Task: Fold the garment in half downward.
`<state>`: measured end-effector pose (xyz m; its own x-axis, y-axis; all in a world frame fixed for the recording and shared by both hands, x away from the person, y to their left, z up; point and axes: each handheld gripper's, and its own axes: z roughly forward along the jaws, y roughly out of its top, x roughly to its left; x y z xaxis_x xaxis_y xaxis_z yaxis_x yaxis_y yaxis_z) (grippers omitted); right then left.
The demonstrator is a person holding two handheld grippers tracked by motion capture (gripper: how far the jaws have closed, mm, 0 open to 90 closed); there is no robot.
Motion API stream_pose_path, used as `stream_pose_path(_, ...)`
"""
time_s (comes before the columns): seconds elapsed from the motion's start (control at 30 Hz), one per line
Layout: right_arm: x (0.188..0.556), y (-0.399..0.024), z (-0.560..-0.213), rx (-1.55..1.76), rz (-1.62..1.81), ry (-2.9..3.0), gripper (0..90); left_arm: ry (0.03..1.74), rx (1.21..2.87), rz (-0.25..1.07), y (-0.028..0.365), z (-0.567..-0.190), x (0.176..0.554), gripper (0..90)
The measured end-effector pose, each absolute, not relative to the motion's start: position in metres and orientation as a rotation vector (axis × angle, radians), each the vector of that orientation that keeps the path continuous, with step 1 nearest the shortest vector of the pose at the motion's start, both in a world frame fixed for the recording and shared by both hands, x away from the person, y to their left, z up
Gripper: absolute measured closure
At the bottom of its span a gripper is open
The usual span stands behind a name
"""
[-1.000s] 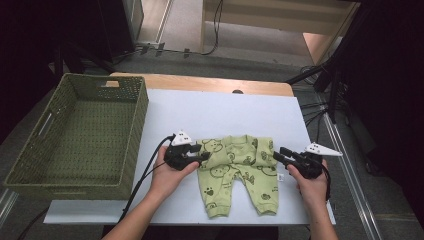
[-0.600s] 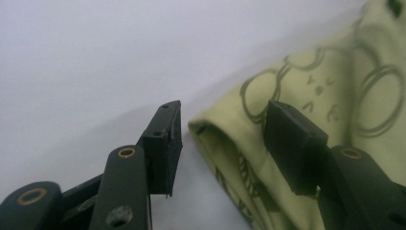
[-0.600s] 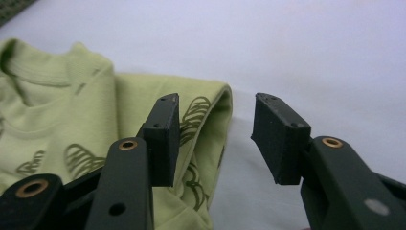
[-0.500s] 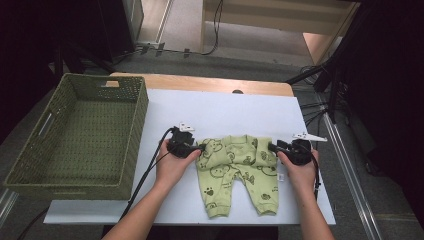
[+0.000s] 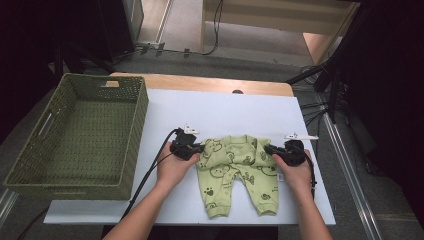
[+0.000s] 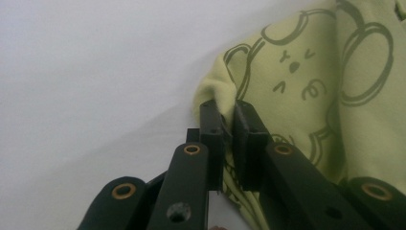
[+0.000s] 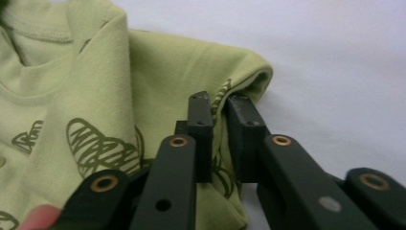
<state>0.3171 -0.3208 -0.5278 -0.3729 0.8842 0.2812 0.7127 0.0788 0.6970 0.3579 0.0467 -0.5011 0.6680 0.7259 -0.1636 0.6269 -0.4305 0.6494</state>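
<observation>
High view showed both grippers, left gripper [image 5: 199, 148] and right gripper [image 5: 267, 148], just closed on the pale-green bear-print cotton baby trousers [image 5: 239, 170] at their tips, ready for folding.

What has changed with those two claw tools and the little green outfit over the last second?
Both grippers slid inward to the green baby outfit. The left gripper and right gripper have just been closing, each now pinching a fold at its own side. The outfit, the basket and the table stayed put.

1 green baby outfit [image 5: 239, 170], 1 woven basket [image 5: 75, 135], 2 grippers, 1 table [image 5: 225, 107].
</observation>
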Motion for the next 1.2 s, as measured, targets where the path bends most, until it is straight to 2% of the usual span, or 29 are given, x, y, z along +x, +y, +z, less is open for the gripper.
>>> stream_pose_path(0.17,0.316,-0.319,-0.528,1.638,1.225,2.142,81.9,1.039,2.197,0.190,0.056,-0.497,0.363,84.3)
stream_pose_path(0.5,0.322,-0.283,-0.524,1.580,1.264,2.147,82.3,1.116,2.162,0.251,0.088,-0.488,0.387,84.1)
stream_pose_path(0.7,0.334,-0.288,-0.524,1.594,1.238,2.108,82.4,1.092,2.152,0.248,0.087,-0.495,0.389,83.3)
stream_pose_path(0.8,0.336,-0.286,-0.525,1.585,1.219,2.113,82.4,1.089,2.132,0.244,0.088,-0.493,0.388,78.1)
stream_pose_path(0.97,0.338,-0.286,-0.525,1.557,1.200,2.110,82.4,1.059,2.020,0.263,0.085,-0.476,0.381,59.4)
stream_pose_path(1.2,0.339,-0.286,-0.525,1.557,1.200,2.113,82.3,0.901,2.045,0.183,0.061,-0.464,0.374,56.6)
